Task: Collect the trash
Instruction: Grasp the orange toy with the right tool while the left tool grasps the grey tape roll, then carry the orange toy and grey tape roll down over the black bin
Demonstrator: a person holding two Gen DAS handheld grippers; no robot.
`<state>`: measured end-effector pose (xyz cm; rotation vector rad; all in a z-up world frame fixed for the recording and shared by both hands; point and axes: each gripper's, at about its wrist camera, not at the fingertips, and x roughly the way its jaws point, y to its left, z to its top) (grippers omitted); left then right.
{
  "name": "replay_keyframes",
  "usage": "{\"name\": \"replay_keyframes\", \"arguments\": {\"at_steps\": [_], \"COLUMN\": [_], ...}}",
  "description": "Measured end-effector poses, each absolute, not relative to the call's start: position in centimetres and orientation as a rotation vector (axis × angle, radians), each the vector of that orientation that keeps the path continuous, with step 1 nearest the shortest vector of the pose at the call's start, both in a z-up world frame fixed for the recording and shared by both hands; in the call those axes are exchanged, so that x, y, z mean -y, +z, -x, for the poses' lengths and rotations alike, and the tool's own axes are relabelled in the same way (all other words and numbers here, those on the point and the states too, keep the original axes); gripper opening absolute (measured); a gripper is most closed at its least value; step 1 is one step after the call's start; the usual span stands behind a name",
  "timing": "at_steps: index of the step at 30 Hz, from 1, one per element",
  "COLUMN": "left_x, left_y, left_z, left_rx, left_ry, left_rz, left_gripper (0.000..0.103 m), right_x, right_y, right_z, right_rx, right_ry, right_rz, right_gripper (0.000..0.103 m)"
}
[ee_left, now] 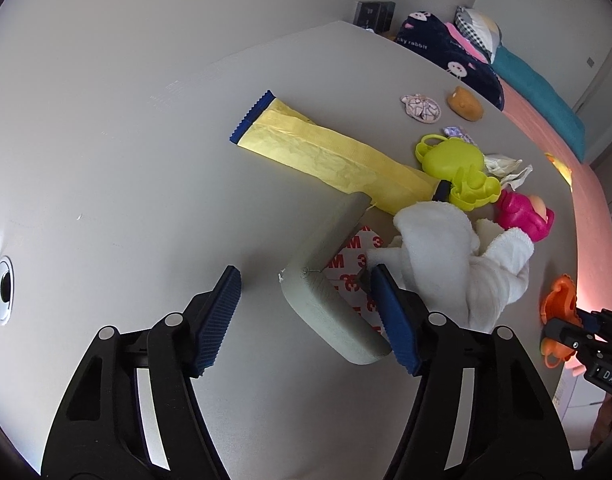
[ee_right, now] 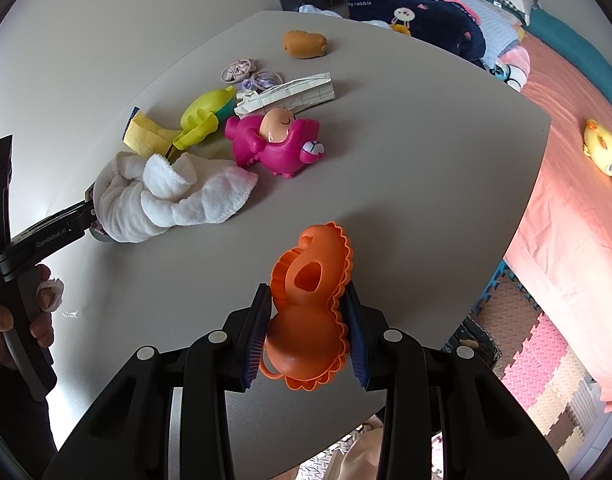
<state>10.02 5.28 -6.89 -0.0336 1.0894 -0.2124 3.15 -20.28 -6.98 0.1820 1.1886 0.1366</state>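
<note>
A grey L-shaped foam corner guard (ee_left: pixel 330 300) with white 3M backing lies on the grey table (ee_left: pixel 105 160), between the jaws of my left gripper (ee_left: pixel 306 270). The right pad touches it, while a gap separates the left pad (ee_left: pixel 221 312) from it, so the gripper is open. A long yellow wrapper (ee_left: pixel 326 152) with blue ends lies just beyond. Crumpled paper (ee_left: pixel 506 168) and a folded paper piece (ee_right: pixel 289 94) sit further off. My right gripper (ee_right: pixel 306 286) is shut on an orange plastic mould (ee_right: pixel 310 320) near the table's front edge.
A white towel (ee_right: pixel 165 196) lies right beside the left gripper's right finger. Green moulds (ee_left: pixel 454 160), a pink toy (ee_right: pixel 273 144), a potato toy (ee_right: pixel 303 44) and hair scrunchies (ee_left: pixel 422 108) crowd the far side. A pink bed (ee_right: pixel 566 200) borders the table on the right.
</note>
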Motion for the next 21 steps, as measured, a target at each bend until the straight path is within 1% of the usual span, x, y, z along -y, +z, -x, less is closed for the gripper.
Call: {"name": "replay_keyframes", "arguments": {"at_steps": [1,3,8,10,12,13,21], "left_x": [-5.4,-5.6,-6.0,-6.3,-6.7,-6.7,-6.6], "left_y": [-6.8,-6.7,-6.5,-6.3,-6.0,-5.9,-4.4], "left_z": [-10.0,-9.9,-9.6,-9.6,-9.4,-9.3,-7.8], "left_rx": [-1.092,-1.096,-1.088,-1.078,-1.069,-1.065,-1.030], "left_ry": [-0.232,-0.258,-0.230,-0.225,-0.219,-0.221,-0.180], "left_rz": [0.053,0.093,0.088,0.101,0.107,0.098,0.058], "left_gripper": [0.052,0.045,0.043,0.033,0.029,0.028,0.027], "right_x": [20.3,20.3,20.4,20.4,20.3,20.3,20.4], "right_y": [-7.0,-7.0,-7.0,-7.0,-6.9,-6.9,-5.7], "right_z": [-3.1,-3.2,-3.0,-3.0,-2.9,-2.9,-1.9], "right_rx": [-1.189,-1.189,-1.193,-1.193,-1.189,-1.187,-1.154], "right_ry": [0.137,0.136,0.134,0.133,0.133,0.135,0.146], "right_rz": [-0.182,-0.183,-0.186,-0.187,-0.186,-0.183,-0.185], "right_gripper": [0.037,0.037,0.037,0.037,0.037,0.037,0.037]}}
